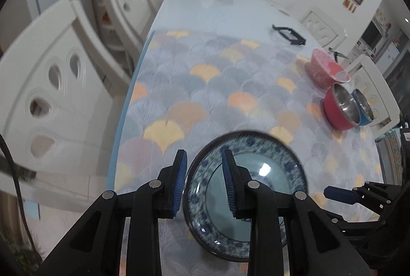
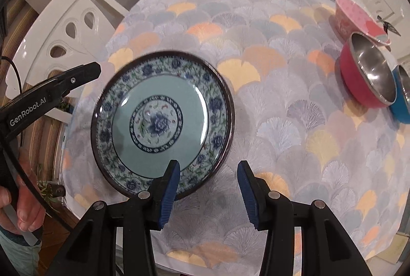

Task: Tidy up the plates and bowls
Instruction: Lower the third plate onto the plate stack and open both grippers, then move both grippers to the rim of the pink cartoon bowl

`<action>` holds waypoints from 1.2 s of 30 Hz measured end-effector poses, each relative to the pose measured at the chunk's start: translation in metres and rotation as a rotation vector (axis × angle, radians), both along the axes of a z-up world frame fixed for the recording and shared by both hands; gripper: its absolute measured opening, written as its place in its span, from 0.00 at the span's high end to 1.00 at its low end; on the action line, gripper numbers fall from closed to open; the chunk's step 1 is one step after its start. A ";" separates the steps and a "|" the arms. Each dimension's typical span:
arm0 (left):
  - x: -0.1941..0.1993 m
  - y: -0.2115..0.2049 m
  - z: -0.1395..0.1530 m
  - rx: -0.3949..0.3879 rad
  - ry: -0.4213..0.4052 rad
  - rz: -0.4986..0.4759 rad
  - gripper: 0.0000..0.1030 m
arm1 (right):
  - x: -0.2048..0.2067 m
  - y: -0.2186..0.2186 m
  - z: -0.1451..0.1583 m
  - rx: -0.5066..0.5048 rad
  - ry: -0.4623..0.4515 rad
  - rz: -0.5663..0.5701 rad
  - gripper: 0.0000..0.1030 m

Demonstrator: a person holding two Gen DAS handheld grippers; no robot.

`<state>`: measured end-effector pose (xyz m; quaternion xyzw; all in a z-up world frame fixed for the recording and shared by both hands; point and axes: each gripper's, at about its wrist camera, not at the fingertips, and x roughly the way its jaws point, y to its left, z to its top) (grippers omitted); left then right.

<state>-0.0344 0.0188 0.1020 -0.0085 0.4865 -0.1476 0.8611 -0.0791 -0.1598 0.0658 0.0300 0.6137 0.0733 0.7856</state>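
The left gripper (image 1: 203, 182) has its two blue pads clamped on the near-left rim of a blue-and-white floral plate (image 1: 258, 189): one pad sits outside the dark rim, the other inside the dish. In the right wrist view the same plate (image 2: 164, 122) appears tilted and clear of the tablecloth, with the left gripper's black finger (image 2: 77, 76) reaching toward its upper-left edge, though the actual contact point is hard to make out from that side.

The right gripper (image 2: 207, 189) has its jaws parted with nothing between them. Its left pad (image 2: 169, 196) overlaps the plate's lower rim in the picture, but whether it touches cannot be told; the gap between the pads shows only cloth. A person's hand (image 2: 18, 204) grips the left tool's handle at the far left.

Well beyond the jaws and to their right stand three bowls in a close row: a pink patterned bowl (image 2: 356, 20) farthest out, a red bowl with a steel lining (image 2: 364, 78) just beside it, and a blue bowl (image 2: 402, 102) nearest the edge, pressed against the red one. All rest on the table (image 2: 269, 96) with its fan-patterned cloth. A black holder (image 1: 289, 35) lies farther off.
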 end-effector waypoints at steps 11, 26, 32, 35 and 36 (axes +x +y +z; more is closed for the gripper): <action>0.017 -0.048 0.069 -0.048 -0.149 -0.118 0.71 | -0.001 -0.052 0.052 -0.020 -0.138 -0.135 0.49; 0.083 -0.223 0.089 -0.031 -0.120 -0.254 0.68 | 0.043 -0.235 0.094 0.021 -0.210 -0.385 0.49; 0.119 -0.269 0.067 -0.077 -0.024 -0.227 0.68 | 0.083 -0.312 0.093 0.076 -0.197 -0.448 0.49; 0.135 -0.286 0.051 -0.086 0.022 -0.211 0.67 | 0.105 -0.335 0.087 0.086 -0.182 -0.444 0.49; 0.140 -0.291 0.045 -0.085 0.040 -0.204 0.66 | 0.112 -0.341 0.083 0.087 -0.175 -0.439 0.49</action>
